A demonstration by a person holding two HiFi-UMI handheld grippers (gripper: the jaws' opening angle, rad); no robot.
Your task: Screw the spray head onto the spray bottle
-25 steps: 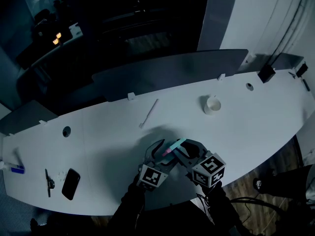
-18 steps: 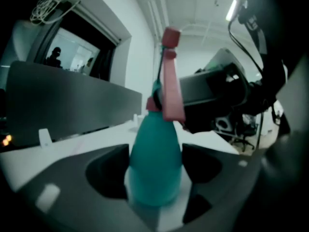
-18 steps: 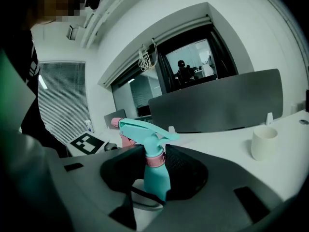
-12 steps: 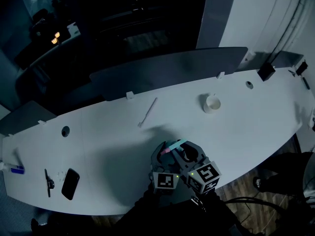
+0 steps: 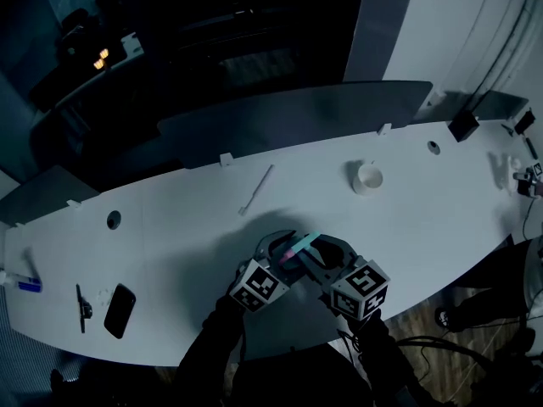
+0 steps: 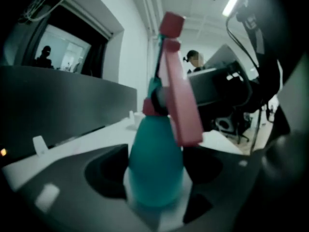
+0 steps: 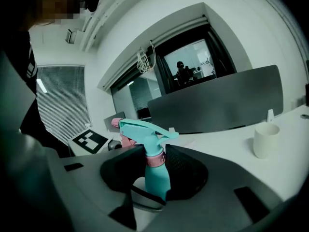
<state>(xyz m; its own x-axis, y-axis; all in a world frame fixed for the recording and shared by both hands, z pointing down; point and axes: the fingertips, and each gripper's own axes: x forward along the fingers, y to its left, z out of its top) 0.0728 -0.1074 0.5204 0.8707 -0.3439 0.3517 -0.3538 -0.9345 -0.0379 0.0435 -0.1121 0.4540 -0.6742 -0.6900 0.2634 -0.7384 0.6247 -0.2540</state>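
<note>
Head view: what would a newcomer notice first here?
A teal spray bottle with a pink-and-teal spray head stands between the jaws of the left gripper and the right gripper at the white table's near edge; the left jaws have just been opening. Farther back sits a white cup, with a dark phone far left.

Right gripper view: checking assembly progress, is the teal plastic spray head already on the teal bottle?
Yes, the teal plastic spray head sits atop the teal plastic bottle at its pink collar.
</note>
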